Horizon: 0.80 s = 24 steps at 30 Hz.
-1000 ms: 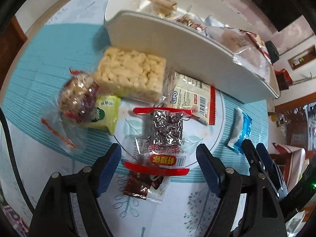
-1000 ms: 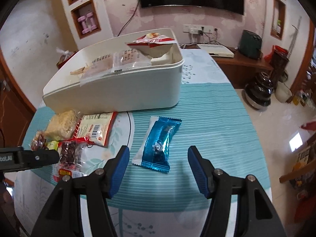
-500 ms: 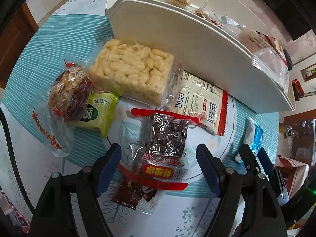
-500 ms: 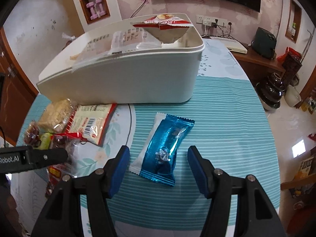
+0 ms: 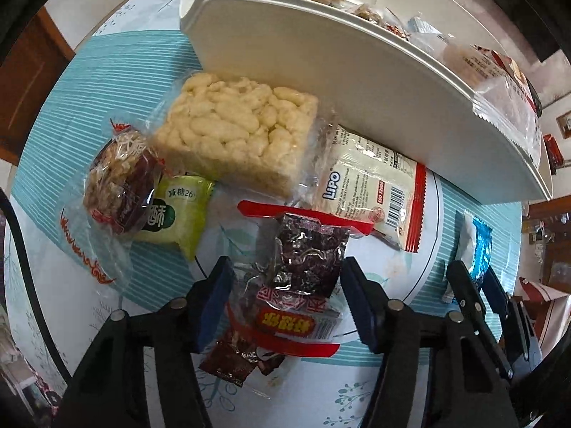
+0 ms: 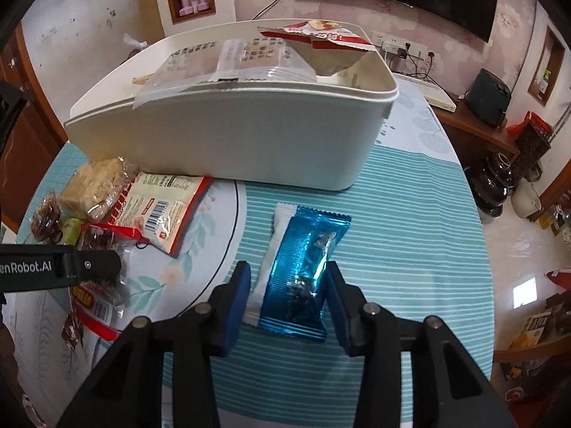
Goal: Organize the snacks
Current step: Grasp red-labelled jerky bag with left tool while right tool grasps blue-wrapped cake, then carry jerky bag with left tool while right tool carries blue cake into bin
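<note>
A white snack bin (image 5: pixel 342 71) stands on the table and holds several packets; it also shows in the right wrist view (image 6: pixel 249 135). My left gripper (image 5: pixel 289 303) is open, its jaws on either side of a clear red-edged packet of dark sweets (image 5: pixel 303 278). My right gripper (image 6: pixel 285 303) is partly closed around a blue foil packet (image 6: pixel 303 271) that overlaps a white packet (image 6: pixel 271 260); the right pad touches the blue one and the left pad sits close beside the white one.
Loose snacks lie in front of the bin: a puffed rice cake (image 5: pixel 239 132), a Lipo packet (image 5: pixel 371 185), a green packet (image 5: pixel 175 214), a nut ball in clear wrap (image 5: pixel 117 185), a small dark sachet (image 5: pixel 235 356). The table's right edge (image 6: pixel 474 235) drops to the floor.
Both grippers moved forward and down over their packets. The right jaws narrowed around the blue and white packets; the left jaws narrowed slightly around the red-edged packet.
</note>
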### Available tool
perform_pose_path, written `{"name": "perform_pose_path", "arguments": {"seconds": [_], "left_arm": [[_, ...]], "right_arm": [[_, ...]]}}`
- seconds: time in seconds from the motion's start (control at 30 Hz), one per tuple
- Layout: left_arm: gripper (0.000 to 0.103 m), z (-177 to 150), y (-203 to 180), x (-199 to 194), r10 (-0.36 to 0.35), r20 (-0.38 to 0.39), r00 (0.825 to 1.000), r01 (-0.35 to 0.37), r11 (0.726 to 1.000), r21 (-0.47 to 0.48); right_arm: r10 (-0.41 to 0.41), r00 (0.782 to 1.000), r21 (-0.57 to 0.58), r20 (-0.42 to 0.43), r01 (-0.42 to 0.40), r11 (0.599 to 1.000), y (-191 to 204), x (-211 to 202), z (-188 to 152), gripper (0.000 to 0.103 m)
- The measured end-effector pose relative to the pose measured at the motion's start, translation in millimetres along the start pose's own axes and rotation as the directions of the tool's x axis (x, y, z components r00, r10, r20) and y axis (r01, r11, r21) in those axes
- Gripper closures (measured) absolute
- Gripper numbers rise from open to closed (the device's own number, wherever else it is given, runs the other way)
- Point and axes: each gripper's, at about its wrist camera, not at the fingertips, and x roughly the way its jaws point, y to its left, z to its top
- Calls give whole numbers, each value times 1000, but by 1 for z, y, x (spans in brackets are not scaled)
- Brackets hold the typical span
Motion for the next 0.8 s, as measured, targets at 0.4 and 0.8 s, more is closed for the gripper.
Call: {"name": "perform_pose_path", "arguments": {"seconds": [0.4, 0.8], "left_arm": [[50, 2, 4, -2, -20, -17, 1000, 21, 999, 37], [50, 1, 11, -31, -51, -19, 999, 53, 991, 122]], "right_arm": [[-10, 1000, -32, -20, 9, 999, 6, -2, 1, 67], [-22, 999, -12, -25, 22, 1000, 19, -20, -7, 71]]}}
